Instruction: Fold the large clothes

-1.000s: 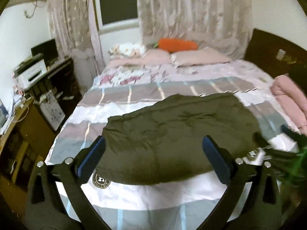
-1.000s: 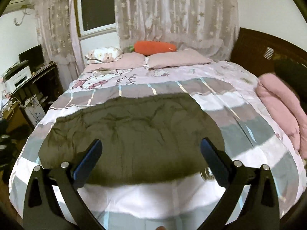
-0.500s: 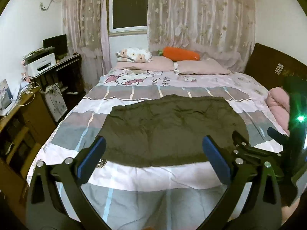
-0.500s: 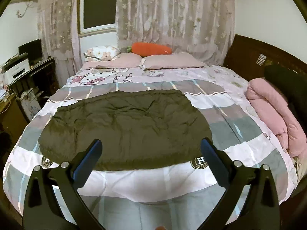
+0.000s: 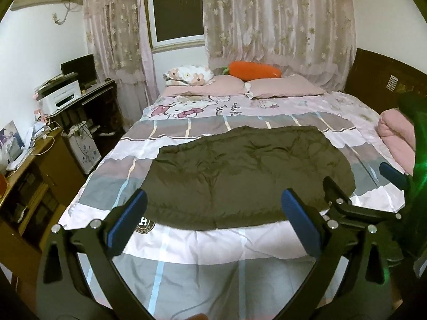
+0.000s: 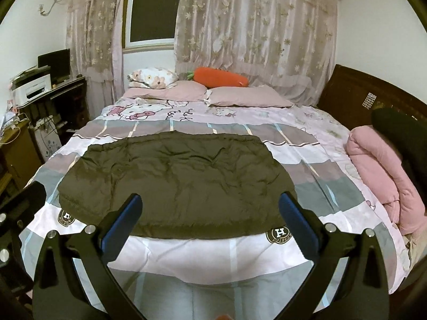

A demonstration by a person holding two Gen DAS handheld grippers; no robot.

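A large dark olive padded garment (image 5: 245, 176) lies flat in a folded slab across the middle of the bed; it also shows in the right wrist view (image 6: 176, 184). My left gripper (image 5: 213, 221) is open and empty, held back above the foot of the bed, short of the garment's near edge. My right gripper (image 6: 210, 221) is open and empty at the same distance. The right gripper also shows at the right edge of the left wrist view (image 5: 360, 186), and the left gripper at the left edge of the right wrist view (image 6: 16, 213).
The bed (image 6: 240, 253) has a pink, grey and white patterned cover. Pink pillows (image 6: 248, 97) and an orange carrot cushion (image 6: 221, 77) lie at the head. A rolled pink quilt (image 6: 381, 173) lies on the right. A desk with a printer (image 5: 61, 98) stands left.
Both grippers have pulled back and up from the garment, which now looks smaller and farther away. The garment lies still on the bed. Both stay open.
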